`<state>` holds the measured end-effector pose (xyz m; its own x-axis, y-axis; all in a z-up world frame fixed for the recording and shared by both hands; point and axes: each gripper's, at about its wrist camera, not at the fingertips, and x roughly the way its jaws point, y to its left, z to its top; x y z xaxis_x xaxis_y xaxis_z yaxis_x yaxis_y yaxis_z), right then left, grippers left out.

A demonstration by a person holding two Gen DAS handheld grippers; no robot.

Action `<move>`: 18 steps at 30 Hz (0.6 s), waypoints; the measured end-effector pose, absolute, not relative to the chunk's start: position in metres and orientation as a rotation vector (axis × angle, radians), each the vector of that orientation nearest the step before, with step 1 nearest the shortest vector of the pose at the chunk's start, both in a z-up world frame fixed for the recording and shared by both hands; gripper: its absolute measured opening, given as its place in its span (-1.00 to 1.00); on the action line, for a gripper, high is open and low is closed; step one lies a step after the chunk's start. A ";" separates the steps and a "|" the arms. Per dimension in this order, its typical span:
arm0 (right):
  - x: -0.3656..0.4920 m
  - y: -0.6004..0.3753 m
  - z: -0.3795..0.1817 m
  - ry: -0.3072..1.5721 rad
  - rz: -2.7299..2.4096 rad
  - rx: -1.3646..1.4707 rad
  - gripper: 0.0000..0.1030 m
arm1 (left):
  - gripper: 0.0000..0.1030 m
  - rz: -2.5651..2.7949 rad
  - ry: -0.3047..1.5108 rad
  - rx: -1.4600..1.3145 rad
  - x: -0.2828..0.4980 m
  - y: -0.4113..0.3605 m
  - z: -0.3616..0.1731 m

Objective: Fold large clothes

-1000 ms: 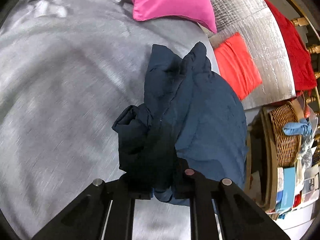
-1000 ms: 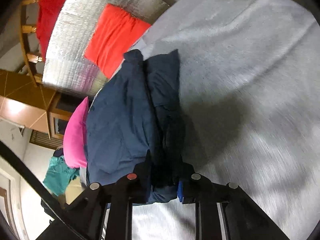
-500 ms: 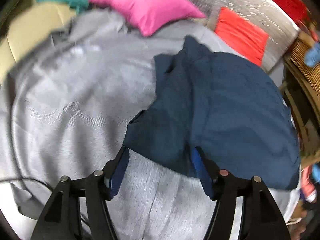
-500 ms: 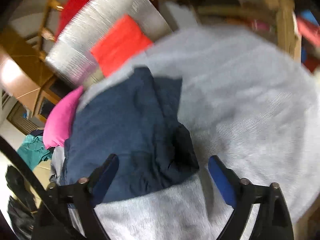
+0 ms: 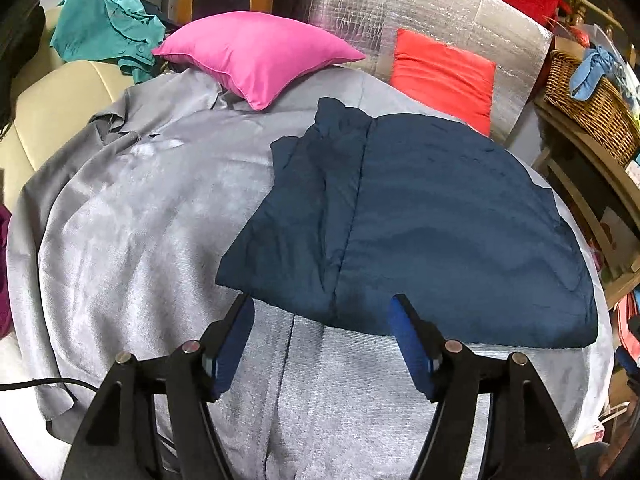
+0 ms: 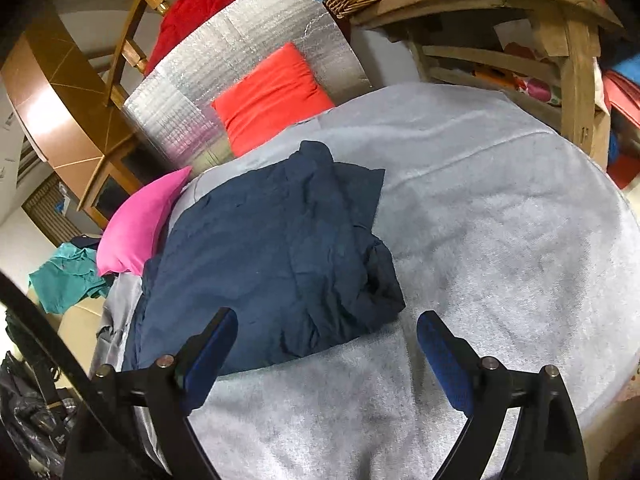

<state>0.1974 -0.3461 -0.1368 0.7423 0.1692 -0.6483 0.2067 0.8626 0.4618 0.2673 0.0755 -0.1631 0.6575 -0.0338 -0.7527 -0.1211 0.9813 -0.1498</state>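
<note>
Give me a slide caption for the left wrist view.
Open left gripper hovers before the folded navy garment on the grey blanket.

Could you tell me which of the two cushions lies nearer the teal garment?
The pink cushion, beside the teal garment; the red cushion leans against the silver foil.

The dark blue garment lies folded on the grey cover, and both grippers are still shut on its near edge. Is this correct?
Not quite. The dark blue garment does lie folded on the grey cover, but the left gripper and right gripper are open and clear of it, as both wrist views show.
</note>
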 end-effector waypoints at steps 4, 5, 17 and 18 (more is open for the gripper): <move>0.198 -0.343 -0.132 0.725 -0.003 0.537 0.81 | 0.37 0.053 0.837 -0.188 0.266 0.075 -0.162; 0.198 -0.342 -0.131 0.723 -0.001 0.530 0.81 | 0.37 0.054 0.840 -0.187 0.268 0.074 -0.162; 0.284 -0.366 -0.105 0.822 0.057 0.509 0.36 | 0.37 0.013 0.885 -0.257 0.337 0.101 -0.130; 0.303 -0.367 -0.103 0.840 0.059 0.488 0.35 | 0.37 0.009 0.893 -0.257 0.348 0.104 -0.128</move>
<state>0.3026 -0.3670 -0.1028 0.6729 0.2393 -0.6999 0.1387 0.8886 0.4372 0.3484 0.1035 -0.1283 0.6295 -0.0986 -0.7707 -0.1148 0.9692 -0.2178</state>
